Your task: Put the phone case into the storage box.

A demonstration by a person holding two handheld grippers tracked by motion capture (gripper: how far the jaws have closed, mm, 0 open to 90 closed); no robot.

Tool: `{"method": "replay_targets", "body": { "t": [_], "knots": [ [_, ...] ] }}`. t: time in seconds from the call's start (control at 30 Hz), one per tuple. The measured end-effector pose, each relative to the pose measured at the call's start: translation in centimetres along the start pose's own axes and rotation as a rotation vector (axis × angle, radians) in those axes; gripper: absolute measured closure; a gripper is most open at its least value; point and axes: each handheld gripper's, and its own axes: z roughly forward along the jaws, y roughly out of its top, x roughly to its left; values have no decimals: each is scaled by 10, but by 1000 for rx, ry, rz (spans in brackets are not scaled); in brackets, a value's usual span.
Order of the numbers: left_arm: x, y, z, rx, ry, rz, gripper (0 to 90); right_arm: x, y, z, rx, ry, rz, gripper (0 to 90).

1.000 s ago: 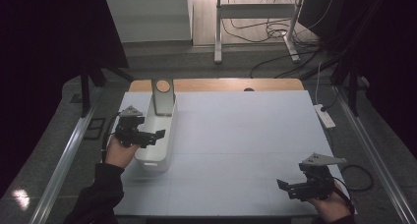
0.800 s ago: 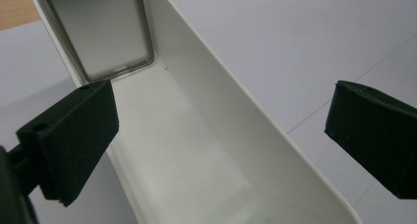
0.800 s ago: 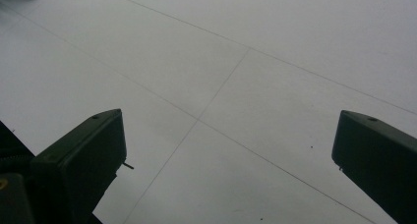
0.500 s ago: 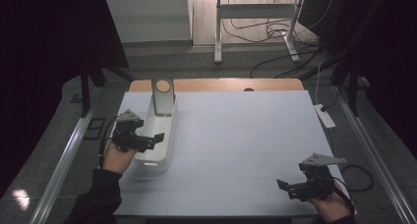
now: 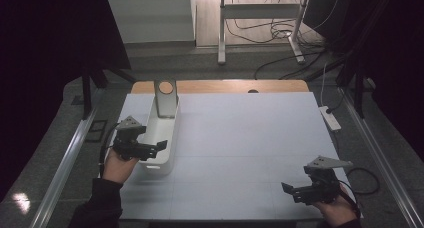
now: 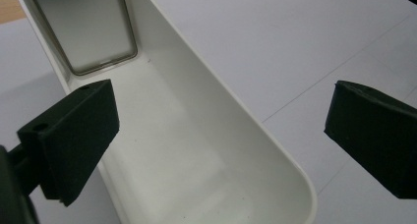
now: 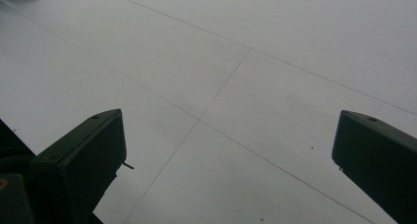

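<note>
Left tool hangs over the near end of the white bin, jaws spread wide, gripping nothing. The bin sits at nine o'clock on the counter, a grey upright panel at its far end. Right tool at five o'clock, wide open and empty, over bare counter.

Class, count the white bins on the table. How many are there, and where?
1. The white bin stands at the table's left side, under the open left gripper, with a grey panel at its far end.
</note>
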Motion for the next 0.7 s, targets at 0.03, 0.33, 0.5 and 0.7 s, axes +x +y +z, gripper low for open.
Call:
{"method": "replay_targets", "body": {
  "t": [0.03, 0.33, 0.5, 0.7],
  "knots": [
    [-1, -1, -1, 0, 0, -1, 6, 0, 0, 0, 0, 0, 1, 1],
    [-5, -6, -6, -8, -1, -10, 3, 0, 0, 0, 1, 1, 0, 1],
    [-6, -9, -10, -16, -8, -20, 0, 0, 0, 0, 1, 1, -1, 1],
    [-8, -14, -14, -20, -7, -25, 0, 0, 0, 0, 0, -1, -2, 1]
  ]
}}
